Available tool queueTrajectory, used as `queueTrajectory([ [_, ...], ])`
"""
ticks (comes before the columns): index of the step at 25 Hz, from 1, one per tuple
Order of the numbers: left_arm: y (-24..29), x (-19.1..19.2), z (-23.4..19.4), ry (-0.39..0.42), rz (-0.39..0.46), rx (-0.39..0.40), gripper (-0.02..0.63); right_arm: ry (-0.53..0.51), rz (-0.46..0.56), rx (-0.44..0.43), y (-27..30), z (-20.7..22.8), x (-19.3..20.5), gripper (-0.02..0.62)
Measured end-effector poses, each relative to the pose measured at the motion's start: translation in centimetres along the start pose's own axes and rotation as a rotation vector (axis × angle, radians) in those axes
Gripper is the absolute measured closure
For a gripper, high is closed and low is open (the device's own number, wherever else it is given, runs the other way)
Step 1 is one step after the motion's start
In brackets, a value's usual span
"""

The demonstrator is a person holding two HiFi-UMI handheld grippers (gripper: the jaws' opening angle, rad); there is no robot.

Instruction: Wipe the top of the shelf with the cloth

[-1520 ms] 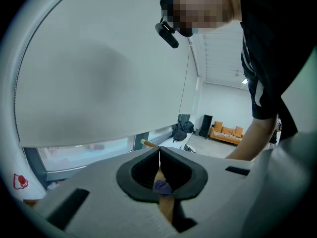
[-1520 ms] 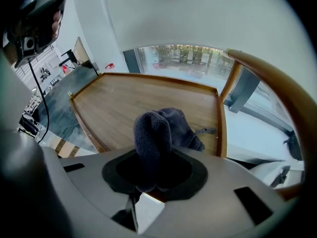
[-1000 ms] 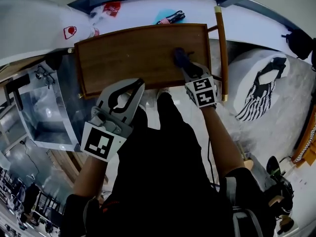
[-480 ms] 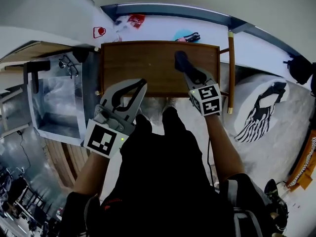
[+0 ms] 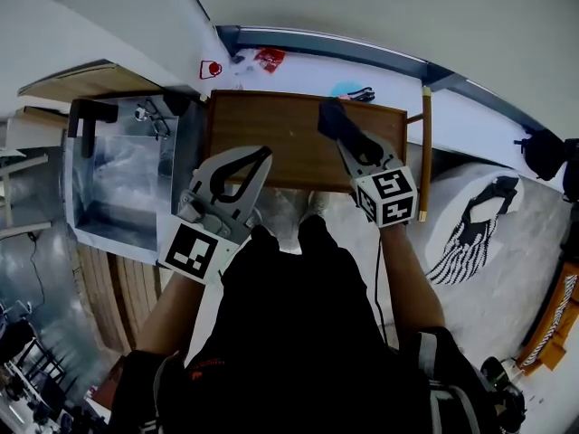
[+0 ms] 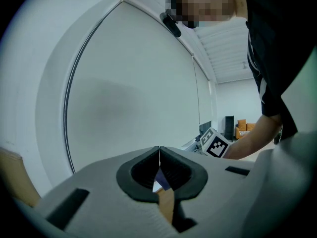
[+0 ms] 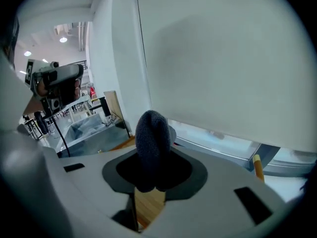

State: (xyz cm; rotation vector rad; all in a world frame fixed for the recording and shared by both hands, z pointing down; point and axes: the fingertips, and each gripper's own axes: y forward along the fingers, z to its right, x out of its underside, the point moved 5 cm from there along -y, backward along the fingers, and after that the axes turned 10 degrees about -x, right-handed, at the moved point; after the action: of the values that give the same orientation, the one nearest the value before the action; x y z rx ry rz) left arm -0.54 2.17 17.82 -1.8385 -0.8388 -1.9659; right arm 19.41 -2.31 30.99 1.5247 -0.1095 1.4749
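Two tongs are in use. My right tongs [image 5: 348,145] pinch the dark cloth [image 5: 329,116] and hold it down on the shelf [image 5: 262,134] top near its far right corner, apparently for wiping. My left tongs [image 5: 256,159], pressed together and empty, hang over the near edge, clear of the stroke.

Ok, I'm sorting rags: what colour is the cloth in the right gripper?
Dark slate grey. The cloth shows best in the right gripper view.
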Motion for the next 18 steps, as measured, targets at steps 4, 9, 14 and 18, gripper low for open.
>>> queueTrajectory([
  [4, -1.1, -0.9, -0.3, 0.01, 0.023, -0.008, 0.583, -0.013, 0.039, -0.016, -0.7, -1.6, -1.9, 0.494],
  [9, -2.3, -1.8, -1.0, 0.007, 0.047, -0.028, 0.583, -0.05, 0.068, -0.028, -1.5, -3.4, -4.0, 0.494],
  [14, -3.4, -2.5, -1.6, 0.018, 0.061, -0.038, 0.583, -0.069, 0.096, -0.046, -2.0, -5.0, -5.7, 0.494],
  [18, -4.1, -2.8, -2.0, 0.018, 0.068, -0.045, 0.583, -0.079, 0.109, -0.061, -2.0, -6.0, -6.7, 0.494],
])
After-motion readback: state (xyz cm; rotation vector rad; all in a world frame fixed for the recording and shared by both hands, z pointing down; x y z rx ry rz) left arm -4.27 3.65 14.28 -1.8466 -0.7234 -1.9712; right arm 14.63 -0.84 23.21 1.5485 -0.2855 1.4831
